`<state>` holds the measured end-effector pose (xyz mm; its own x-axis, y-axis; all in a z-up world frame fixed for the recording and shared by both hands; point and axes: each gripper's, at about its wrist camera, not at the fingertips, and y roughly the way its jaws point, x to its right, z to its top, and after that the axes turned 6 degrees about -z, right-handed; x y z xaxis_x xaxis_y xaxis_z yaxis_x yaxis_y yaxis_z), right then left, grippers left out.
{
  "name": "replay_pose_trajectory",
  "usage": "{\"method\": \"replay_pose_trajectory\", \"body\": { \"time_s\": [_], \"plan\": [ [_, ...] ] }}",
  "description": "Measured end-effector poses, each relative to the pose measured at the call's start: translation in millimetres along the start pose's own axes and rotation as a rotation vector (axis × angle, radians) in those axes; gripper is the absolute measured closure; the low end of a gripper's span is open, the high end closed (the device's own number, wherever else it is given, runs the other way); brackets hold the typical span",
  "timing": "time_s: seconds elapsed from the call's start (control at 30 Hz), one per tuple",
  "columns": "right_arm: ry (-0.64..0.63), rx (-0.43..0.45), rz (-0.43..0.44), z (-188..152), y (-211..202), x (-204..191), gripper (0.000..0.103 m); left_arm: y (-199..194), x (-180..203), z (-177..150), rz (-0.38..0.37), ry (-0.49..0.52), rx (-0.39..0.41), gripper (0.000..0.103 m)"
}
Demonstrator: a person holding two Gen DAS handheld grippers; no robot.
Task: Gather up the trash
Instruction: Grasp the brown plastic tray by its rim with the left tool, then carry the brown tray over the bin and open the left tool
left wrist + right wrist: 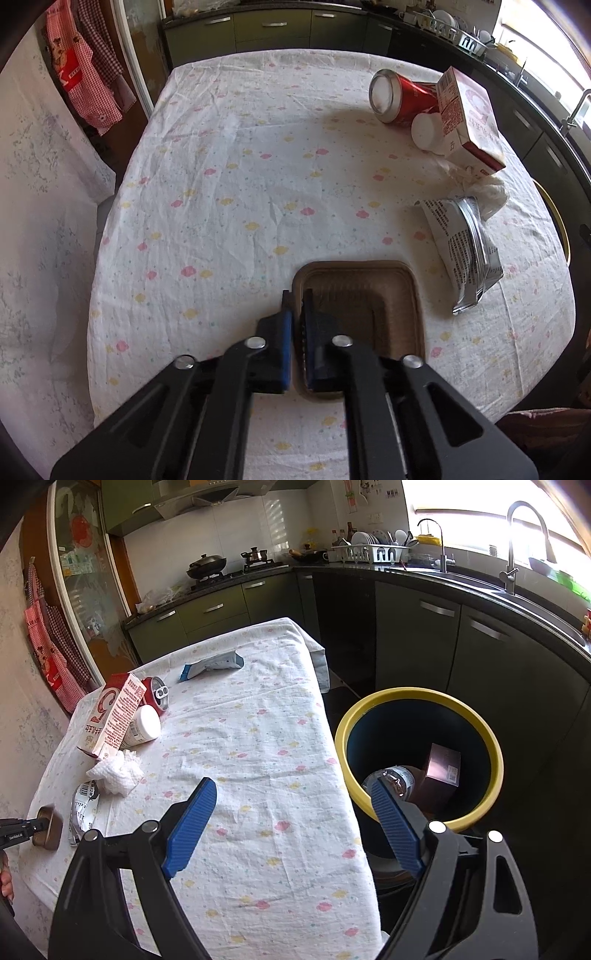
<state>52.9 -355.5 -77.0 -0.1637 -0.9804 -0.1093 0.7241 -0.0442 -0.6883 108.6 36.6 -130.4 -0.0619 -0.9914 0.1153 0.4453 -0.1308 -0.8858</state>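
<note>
Left gripper (297,314) clamped tight on the near-left rim of the brown tray (369,288), one pad outside the wall, one inside, barely any gap btwn them. Tray sits flat on the tablecloth (221,184), close to the near edge. In the right wrist view the same tray (50,825) shows at the far left w/ the black jaws biting its rim.

Right gripper (291,825) wide open, nothing btwn the blue pads, holding nothing. It hangs over the tablecloth's right edge, its right finger in front of the yellow-rimmed bin (417,701).

Landmark = the tray. Just to its right in the left wrist view, touching nothing of it, lies the crumpled silver wrapper (465,251). Beyond the wrapper, a wad of white tissue (484,192), tucked under the end of the red-and-white carton (469,118). Carton lies on its side; white bottle (428,133) right against it, and the red can (399,96), also on its side, touches both. All farther from the tray, toward the right-hand side of the table.

Farthest from the tray: a blue-and-white packet (212,664) near the table's far end.

Bin stands on the floor beside the table, off the tablecloth's right edge, well apart from the tray. Inside: a plastic bottle (397,775) and a brownish box (443,768), already dropped in
</note>
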Motion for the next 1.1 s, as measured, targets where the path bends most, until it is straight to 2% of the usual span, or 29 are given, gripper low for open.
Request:
{"method": "replay_pose_trajectory", "body": {
  "time_s": [0.4,0.63,0.73,0.93,1.1],
  "plan": [
    [0.024,0.003,-0.007,-1.0,-1.1,10.6,0.022,-28.2,28.4,12.1,0.033,0.097,0.083,0.098],
    [0.065,0.012,-0.045,-3.0,-3.5,31.7,0.022,-51.0,71.9,33.2,-0.02,0.211,0.148,0.098],
    [0.1,0.015,-0.069,-6.0,-4.5,48.1,0.022,-52.9,106.0,47.7,-0.06,0.284,0.172,0.098],
    [0.154,0.022,-0.14,-11.0,-8.4,82.7,0.022,-35.0,195.5,82.1,-0.188,0.438,0.182,0.098],
    [0.204,0.029,-0.215,-16.3,-14.7,116.6,0.022,-7.1,288.0,107.6,-0.334,0.558,0.138,0.098]
  ]
}}
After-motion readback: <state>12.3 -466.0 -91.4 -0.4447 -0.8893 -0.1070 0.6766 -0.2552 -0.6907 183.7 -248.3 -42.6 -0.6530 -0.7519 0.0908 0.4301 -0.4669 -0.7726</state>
